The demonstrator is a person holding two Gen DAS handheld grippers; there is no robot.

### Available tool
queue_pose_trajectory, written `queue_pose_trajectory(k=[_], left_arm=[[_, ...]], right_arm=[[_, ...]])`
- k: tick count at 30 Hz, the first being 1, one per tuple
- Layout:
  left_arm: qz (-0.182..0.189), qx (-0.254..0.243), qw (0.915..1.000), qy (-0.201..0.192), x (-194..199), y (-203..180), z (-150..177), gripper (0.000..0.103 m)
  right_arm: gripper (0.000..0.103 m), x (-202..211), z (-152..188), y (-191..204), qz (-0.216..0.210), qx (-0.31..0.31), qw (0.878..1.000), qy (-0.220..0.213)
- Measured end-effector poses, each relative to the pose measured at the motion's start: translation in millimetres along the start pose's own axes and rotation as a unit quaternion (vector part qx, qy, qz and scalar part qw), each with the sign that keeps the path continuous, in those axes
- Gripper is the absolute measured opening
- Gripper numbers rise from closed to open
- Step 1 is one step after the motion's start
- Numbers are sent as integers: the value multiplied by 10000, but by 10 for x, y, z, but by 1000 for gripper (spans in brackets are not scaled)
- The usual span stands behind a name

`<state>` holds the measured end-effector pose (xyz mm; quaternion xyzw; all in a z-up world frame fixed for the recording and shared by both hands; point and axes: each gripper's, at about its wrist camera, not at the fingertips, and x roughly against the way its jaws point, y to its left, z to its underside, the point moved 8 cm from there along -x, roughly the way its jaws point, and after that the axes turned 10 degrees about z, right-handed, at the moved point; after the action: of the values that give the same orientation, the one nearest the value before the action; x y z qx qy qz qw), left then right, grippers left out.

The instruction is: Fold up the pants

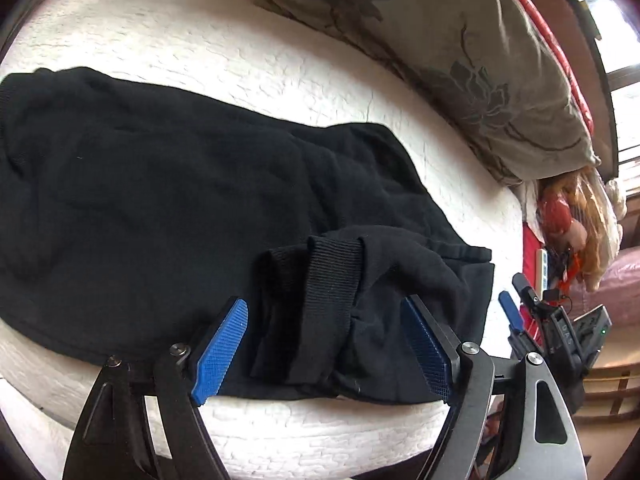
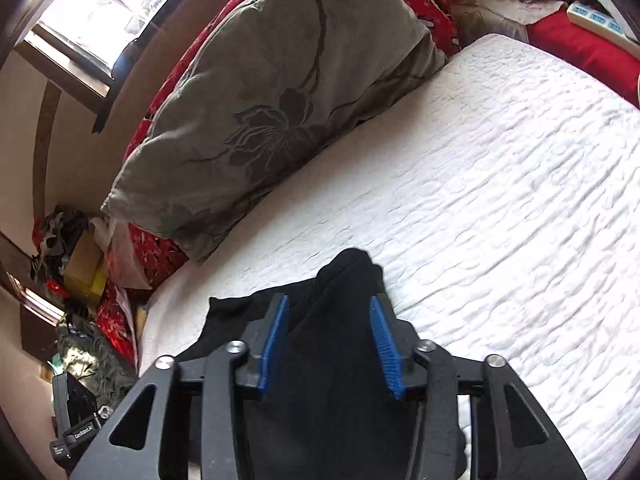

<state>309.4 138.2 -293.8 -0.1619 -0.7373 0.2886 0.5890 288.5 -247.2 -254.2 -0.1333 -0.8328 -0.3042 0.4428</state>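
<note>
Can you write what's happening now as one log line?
step: fold pants | left tool: open over ribbed cuffs | right tool: open | black pants: on white mattress

Your left wrist camera looks steeply down along its fingers from close above the black pants (image 1: 180, 200), which fill the lower half of its view, with the white bedspread (image 1: 200, 48) beyond. Your right wrist camera looks down less steeply, close over one end of the pants (image 2: 340, 340). Both views share the bedspread (image 2: 500, 200) and the grey floral pillow (image 1: 460, 60) (image 2: 272, 92).
</note>
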Motion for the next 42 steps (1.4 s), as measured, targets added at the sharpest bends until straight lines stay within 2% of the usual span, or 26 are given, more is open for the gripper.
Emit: queue_pose_trajectory(k=[3, 4, 5, 6, 7, 9, 11, 12, 13, 15, 16, 17, 20, 22, 25, 28, 33, 36, 38, 42], left_arm=[[-47, 252, 9997, 24, -264, 53, -9, 81], [-181, 271, 9995, 38, -326, 98, 2, 82], [-309, 264, 9992, 24, -391, 105, 12, 78], [-482, 234, 9986, -43, -376, 106, 12, 73], [-629, 151, 9977, -175, -336, 73, -13, 59], [-901, -116, 9952, -362, -286, 0, -97, 52], [-1206, -209, 9918, -361, -374, 22, -156, 53], [-1304, -221, 9907, -333, -428, 34, -157, 53], [-1431, -311, 9885, -379, -427, 16, -148, 54], [-1604, -508, 9849, -417, -444, -16, -114, 56], [-1614, -541, 9846, -412, -448, -9, -96, 58], [-1552, -530, 9856, -415, -453, -19, -84, 59], [-1259, -346, 9908, -366, -379, 29, -54, 59], [-1113, -291, 9927, -376, -296, 12, -30, 59], [-1096, -454, 9917, -497, -71, 11, 0, 59], [-1368, -744, 9847, -779, 165, -16, 51, 57], [-1478, -916, 9781, -1147, 574, 15, 151, 61], [-1583, -888, 9740, -1355, 883, 93, 210, 68], [-1706, -844, 9706, -1473, 1035, 228, 212, 82], [-1916, -696, 9667, -1547, 1316, 574, 188, 87]], right_arm=[[53, -207, -61, 17, 258, 429, 9985, 222], [53, -294, -55, 38, 352, 623, 9970, 293], [49, -388, -32, 52, 452, 805, 9950, 378], [38, -462, -11, 79, 465, 992, 9931, 418], [15, -519, 21, 131, 381, 1180, 9911, 488], [15, -474, -27, 198, 166, 1203, 9918, 404], [15, -351, -156, 167, -125, 865, 9961, 87], [15, -395, -171, 116, -157, 770, 9968, 144], [15, -488, -149, 73, -7, 768, 9967, 262], [16, -673, -39, -33, 275, 900, 9945, 466], [21, -715, -3, -61, 341, 917, 9939, 507], [30, -712, 6, -83, 367, 854, 9945, 478], [31, -618, -7, -97, 248, 579, 9966, 522], [32, -469, -26, -64, 281, 627, 9970, 369], [35, -185, -23, 43, 213, 761, 9968, 83], [41, 10, 105, 287, 112, 1077, 9941, -23], [43, 124, 492, 843, -19, 1812, 9834, 1], [49, 71, 788, 1168, -76, 2134, 9768, 168], [55, 19, 985, 1348, -59, 2320, 9722, 306], [66, -82, 1369, 1717, 25, 2775, 9592, 541]])
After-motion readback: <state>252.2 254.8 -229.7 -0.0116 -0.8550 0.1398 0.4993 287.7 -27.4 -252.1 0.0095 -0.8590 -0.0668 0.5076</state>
